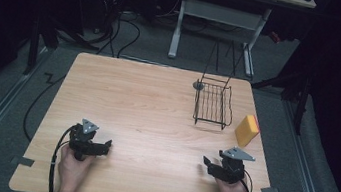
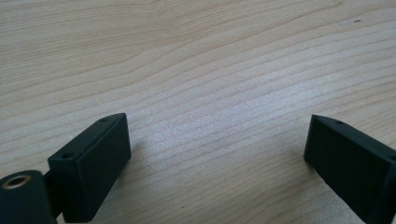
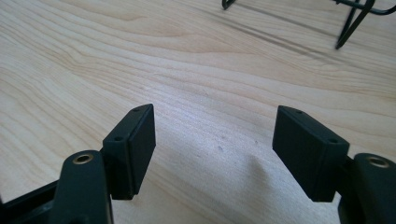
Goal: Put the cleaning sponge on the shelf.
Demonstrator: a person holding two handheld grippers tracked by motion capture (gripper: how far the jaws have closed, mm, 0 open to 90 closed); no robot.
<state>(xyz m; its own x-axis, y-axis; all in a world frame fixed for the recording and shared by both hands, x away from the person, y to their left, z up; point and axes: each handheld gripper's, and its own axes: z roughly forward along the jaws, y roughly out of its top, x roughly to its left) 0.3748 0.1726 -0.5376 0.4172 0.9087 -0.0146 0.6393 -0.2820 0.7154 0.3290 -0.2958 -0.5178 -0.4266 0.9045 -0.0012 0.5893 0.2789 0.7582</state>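
Both pairs of jaws stand wide apart with nothing between them. The left gripper (image 1: 100,147) and the right gripper (image 1: 210,168) rest on the near desk (image 1: 145,117), well apart. A wire rack (image 1: 212,104) stands far right, a yellow sponge (image 1: 247,130) just right of it.

The bench (image 1: 146,113) is seen as pale wood with fine grain and a smooth, matt finish. The rack (image 1: 212,104) is made of thin dark wire. The sponge (image 1: 247,130) looks soft and yellow. The tongs (image 2: 217,158) are matt black plastic.
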